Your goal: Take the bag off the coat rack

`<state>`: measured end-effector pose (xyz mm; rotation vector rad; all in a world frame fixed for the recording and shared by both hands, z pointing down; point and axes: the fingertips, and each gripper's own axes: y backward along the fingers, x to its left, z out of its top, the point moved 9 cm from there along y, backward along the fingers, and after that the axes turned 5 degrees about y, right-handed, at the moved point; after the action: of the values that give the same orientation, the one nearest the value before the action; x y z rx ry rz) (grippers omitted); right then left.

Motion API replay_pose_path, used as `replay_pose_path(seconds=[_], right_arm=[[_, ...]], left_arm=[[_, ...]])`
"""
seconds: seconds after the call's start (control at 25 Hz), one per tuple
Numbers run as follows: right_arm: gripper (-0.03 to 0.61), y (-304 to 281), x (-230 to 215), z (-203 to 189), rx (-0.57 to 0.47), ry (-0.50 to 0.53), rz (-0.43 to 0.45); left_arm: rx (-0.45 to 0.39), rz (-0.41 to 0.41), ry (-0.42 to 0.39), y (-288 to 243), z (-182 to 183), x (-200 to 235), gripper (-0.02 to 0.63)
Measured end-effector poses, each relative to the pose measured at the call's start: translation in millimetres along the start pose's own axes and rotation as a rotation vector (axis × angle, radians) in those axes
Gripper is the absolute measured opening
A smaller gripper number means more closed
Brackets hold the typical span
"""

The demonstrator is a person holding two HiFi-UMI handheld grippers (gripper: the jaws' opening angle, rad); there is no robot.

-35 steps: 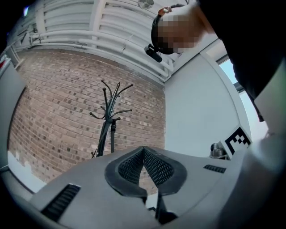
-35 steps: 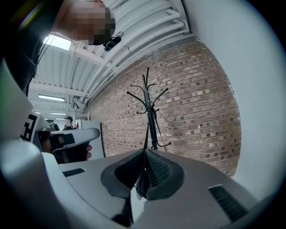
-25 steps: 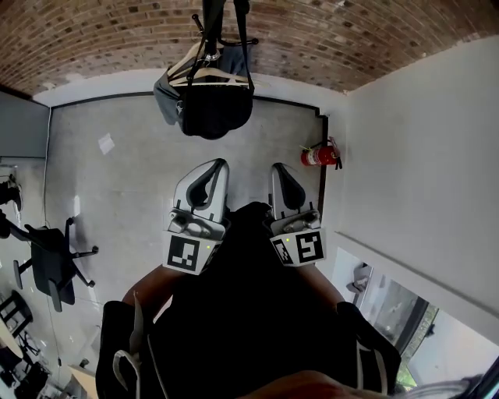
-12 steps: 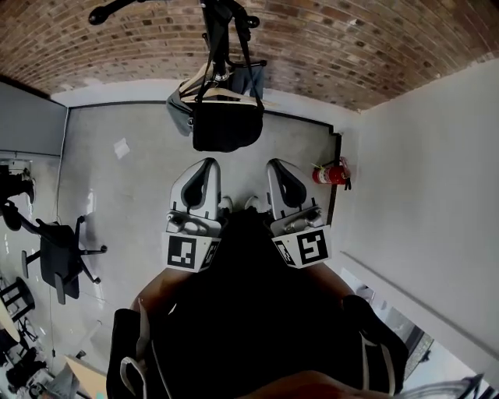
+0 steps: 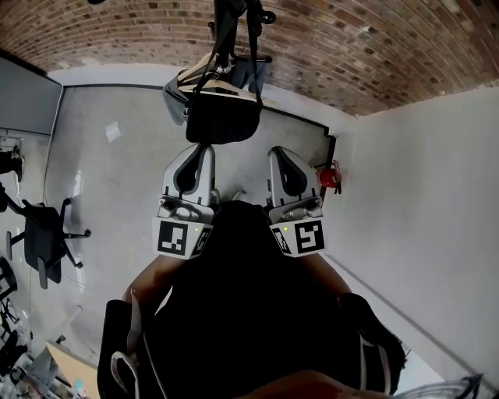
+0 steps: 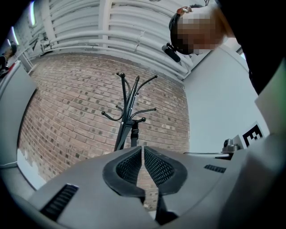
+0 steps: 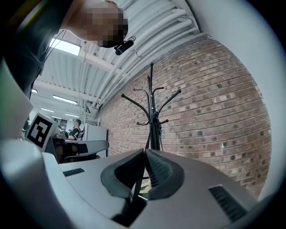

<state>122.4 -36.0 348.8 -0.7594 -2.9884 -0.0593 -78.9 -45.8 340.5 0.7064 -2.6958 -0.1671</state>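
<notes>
A brick wall point(image 5: 351, 39) fills the 12 o'clock edge of the head view, with a grey floor point(image 5: 109, 179) running down from it and a white wall point(image 5: 437, 195) closing off the 3 o'clock side. The person's dark clothing point(image 5: 249, 312) takes up the 6 o'clock part.

The black coat rack point(image 5: 228, 23) stands against the brick at 12 o'clock. The black bag point(image 5: 222, 121) hangs from it by its strap point(image 5: 253, 39). A wooden hanger point(image 5: 204, 66) with a grey garment point(image 5: 175, 97) sits behind the bag, toward 10 o'clock of it.

An office chair point(image 5: 43, 241) stands at 9 o'clock on the floor.

The left tool point(image 5: 199, 150) and the right tool point(image 5: 281, 152) are held side by side at the middle of the head view, both pointing toward 12 o'clock at the rack. The left tool's tip lies just under the bag's lower edge there. In each gripper view the jaws are pressed together with nothing between them, and the rack stands ahead, apart from both tools.

A red fire extinguisher point(image 5: 329, 178) hangs at the wall corner, at 3 o'clock of the right tool.
</notes>
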Motion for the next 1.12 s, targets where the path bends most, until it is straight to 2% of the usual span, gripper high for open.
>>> replay_pose_path(seconds=[0.16, 0.28, 0.36, 0.44, 0.68, 0.88, 1.12], right_arm=[[0.023, -12, -4, -1, 0.015, -0.055, 0.015], [0.025, -17, -12, 1, 0.019, -0.071, 0.013], [0.028, -22, -17, 1, 0.026, -0.064, 0.007], [0.072, -27, -21, -3, 0.034, -0.068, 0.008], [0.081, -37, -33, -10, 0.058, -0.056, 0.003], [0.081, -55, -48, -23, 0.091, -0.034, -0.003], [0.081, -76, -61, -33, 0.114, 0.010, -0.024]], left_arm=[[0.068, 0.013, -0.015, -10, -1, 4, 0.023], [0.070, -0.012, 0.009, -24, -3, -5, 0.023], [0.076, -0.028, 0.008, -30, -6, -6, 0.056], [0.083, -0.029, -0.008, -33, -7, -3, 0.091], [0.098, 0.008, -0.038, -44, -8, 12, 0.106], [0.046, 0.078, -0.140, -48, -3, 31, 0.106], [0.059, 0.109, -0.133, -64, -10, 48, 0.106]])
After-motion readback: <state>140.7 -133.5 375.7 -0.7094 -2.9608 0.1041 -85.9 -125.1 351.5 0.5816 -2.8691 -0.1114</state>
